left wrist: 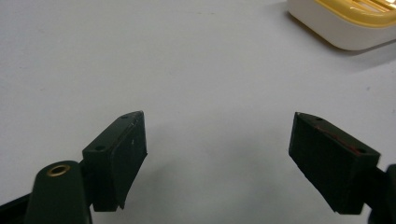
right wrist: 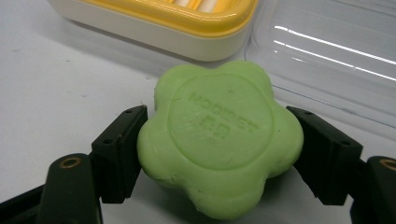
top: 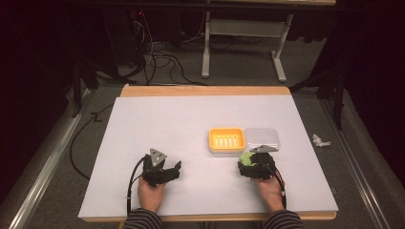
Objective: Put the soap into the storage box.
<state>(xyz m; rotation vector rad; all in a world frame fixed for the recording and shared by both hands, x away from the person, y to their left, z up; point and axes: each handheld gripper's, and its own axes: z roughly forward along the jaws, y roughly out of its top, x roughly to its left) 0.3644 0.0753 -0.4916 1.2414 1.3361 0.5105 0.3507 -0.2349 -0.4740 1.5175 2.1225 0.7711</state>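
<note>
Right gripper [right wrist: 219,140] clamped on the green soap [right wrist: 219,140], pads pressing both sides, soap on the table [top: 167,124] just in front of the yellow dish [top: 227,140] and the clear lid [top: 261,137] beside it. Left gripper [left wrist: 217,154] jaws wide apart, nothing between them, over bare table well left of the dish.

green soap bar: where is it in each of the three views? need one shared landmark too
High view: the green soap bar sits right of centre, at the tip of the right gripper, just below the yellow soap dish.
Left gripper view: not in it.
Right gripper view: the soap fills the centre-bottom, both pads pressing its sides, resting on the white table.
Shared landmark: the yellow soap dish, at the top right corner in the left gripper view and the top centre in the right gripper view.
</note>
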